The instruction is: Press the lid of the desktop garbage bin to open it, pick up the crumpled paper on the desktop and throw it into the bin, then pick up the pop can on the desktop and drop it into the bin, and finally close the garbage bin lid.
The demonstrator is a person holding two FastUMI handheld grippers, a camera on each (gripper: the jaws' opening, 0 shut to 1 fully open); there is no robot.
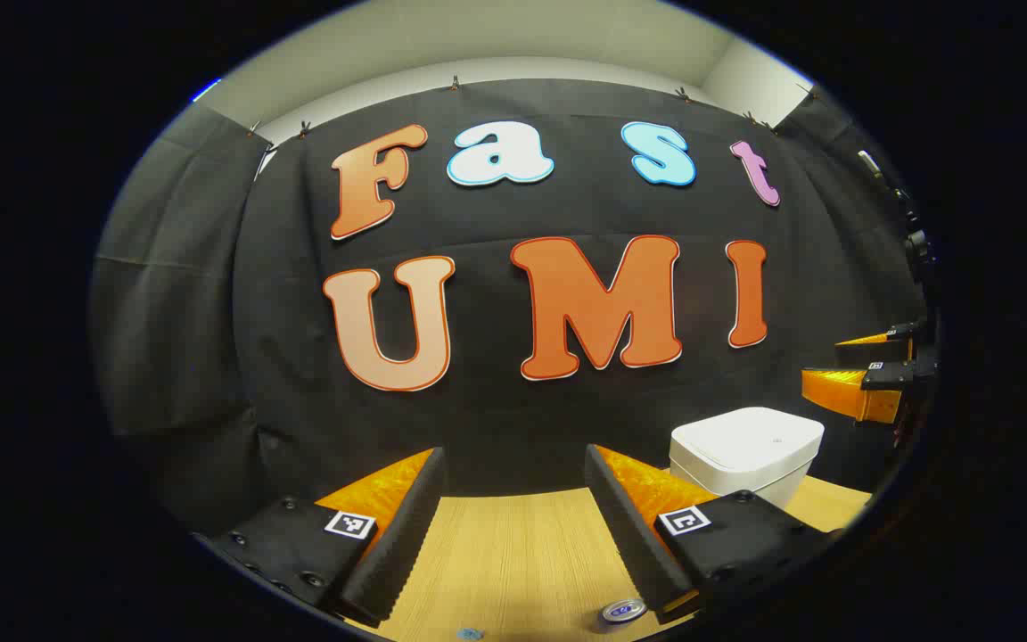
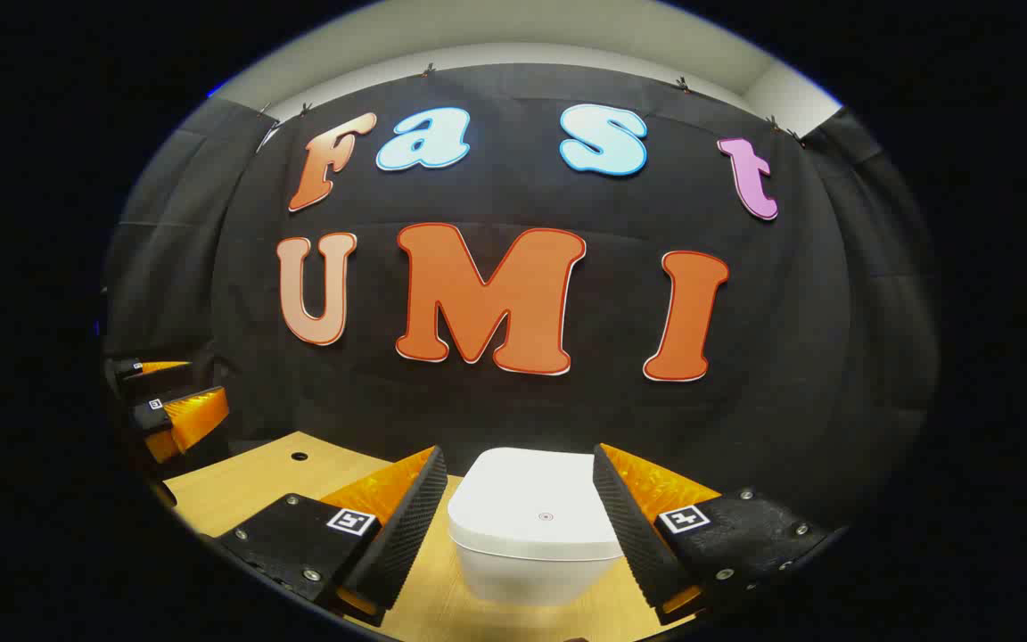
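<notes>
bin (image 2: 536, 535) at lower centre of right gripper view, lid (image 2: 538, 508) down. rigid smooth plastic, likely light; press lid top squarely. both grippers (image 1: 513, 526) (image 2: 513, 526) wide open, holding nothing.

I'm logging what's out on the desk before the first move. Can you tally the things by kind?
Garbage bin, white, lid down: 1
Pop can, top just visible at the desk's near edge: 1
Grippers: 2, left gripper and right gripper, both open
Total: 4
</notes>
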